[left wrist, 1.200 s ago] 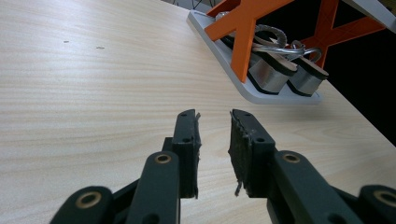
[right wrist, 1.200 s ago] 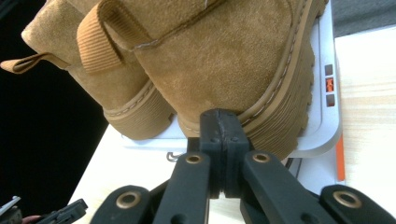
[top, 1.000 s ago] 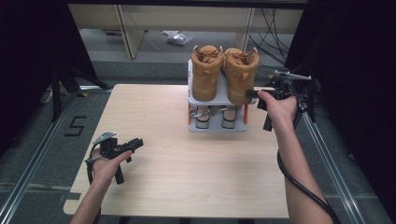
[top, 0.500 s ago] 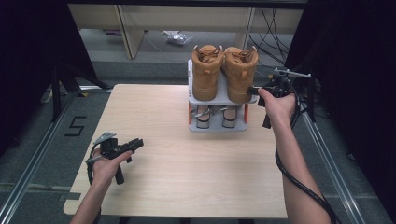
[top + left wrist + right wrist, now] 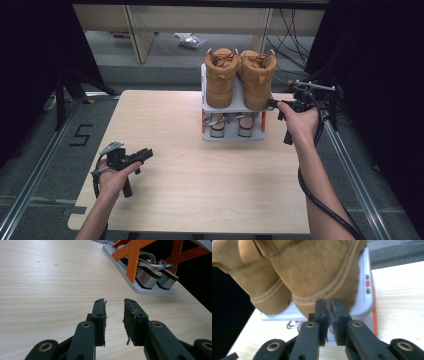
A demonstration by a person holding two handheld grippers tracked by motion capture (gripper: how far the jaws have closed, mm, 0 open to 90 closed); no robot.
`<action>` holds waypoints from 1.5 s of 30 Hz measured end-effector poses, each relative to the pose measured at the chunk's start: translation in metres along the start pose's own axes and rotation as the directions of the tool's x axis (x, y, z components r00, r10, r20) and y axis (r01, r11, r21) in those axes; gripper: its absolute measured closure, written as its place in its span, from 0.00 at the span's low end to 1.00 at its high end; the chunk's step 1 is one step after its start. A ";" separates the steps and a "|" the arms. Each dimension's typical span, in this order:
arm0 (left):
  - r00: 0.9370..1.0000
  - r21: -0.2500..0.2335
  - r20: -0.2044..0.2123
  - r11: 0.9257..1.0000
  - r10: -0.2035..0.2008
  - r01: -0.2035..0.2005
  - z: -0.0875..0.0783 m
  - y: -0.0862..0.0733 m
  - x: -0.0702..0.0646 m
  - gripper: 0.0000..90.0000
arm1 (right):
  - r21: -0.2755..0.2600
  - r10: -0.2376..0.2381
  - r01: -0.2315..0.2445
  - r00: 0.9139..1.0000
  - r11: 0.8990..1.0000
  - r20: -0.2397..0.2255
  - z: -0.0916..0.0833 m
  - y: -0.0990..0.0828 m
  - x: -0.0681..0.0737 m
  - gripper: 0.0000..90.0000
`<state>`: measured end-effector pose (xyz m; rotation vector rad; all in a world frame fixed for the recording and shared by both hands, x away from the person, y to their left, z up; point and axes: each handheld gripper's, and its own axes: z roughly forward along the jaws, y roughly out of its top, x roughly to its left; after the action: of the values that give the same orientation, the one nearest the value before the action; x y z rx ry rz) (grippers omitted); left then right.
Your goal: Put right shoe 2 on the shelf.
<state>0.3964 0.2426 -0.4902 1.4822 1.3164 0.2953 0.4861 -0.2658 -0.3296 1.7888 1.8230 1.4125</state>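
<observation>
Two tan boots [image 5: 221, 80] [image 5: 257, 82] stand side by side, heels toward me, on the top shelf of a small white rack [image 5: 235, 136] with orange struts. A pair of silver sandals [image 5: 230, 122] sits on its lower shelf. My right gripper [image 5: 273, 104] is at the rack's right side, level with the sole of the right boot [image 5: 319, 270]. Its jaws are shut with nothing between them [image 5: 329, 301], just in front of that sole. My left gripper [image 5: 146, 154] rests low over the table's near left, open and empty [image 5: 114, 302], pointing toward the rack [image 5: 120, 260].
The wooden table [image 5: 200, 190] stretches wide between the two hands. The rack stands near the far edge, right of centre. Metal rails [image 5: 350, 165] run along both sides of the table, and cables [image 5: 295, 30] lie on the floor beyond.
My right hand has shifted slightly beside the rack, staying at the right boot's sole. The left gripper has stayed where it was.
</observation>
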 end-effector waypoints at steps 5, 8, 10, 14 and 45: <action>0.999 -0.009 -0.028 1.000 0.021 -0.022 -0.001 0.000 0.002 0.74 | 0.002 -0.058 0.058 0.997 0.998 0.046 -0.010 -0.019 -0.009 0.78; 0.999 -0.019 -0.029 1.000 0.020 -0.020 -0.001 0.000 0.002 0.73 | -0.001 -0.083 0.083 0.995 0.997 0.052 -0.013 -0.026 -0.015 0.74; 0.999 -0.021 -0.041 1.000 0.017 -0.017 -0.002 0.000 0.002 0.72 | 0.011 -0.062 0.061 0.996 0.998 0.060 -0.015 -0.038 -0.023 0.71; 0.999 -0.019 -0.047 1.000 0.021 -0.022 -0.002 -0.001 0.004 0.70 | 0.015 -0.071 0.070 0.996 0.997 0.062 -0.019 -0.054 -0.039 0.65; 0.997 -0.016 -0.078 1.000 0.021 -0.023 -0.002 -0.005 0.008 0.62 | -0.029 -0.031 0.036 0.985 0.999 0.170 -0.021 -0.173 -0.107 0.53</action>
<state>0.3946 0.2497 -0.4969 1.4843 1.3571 0.3811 0.3836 -0.3329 -0.4933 1.7945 1.7265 1.2293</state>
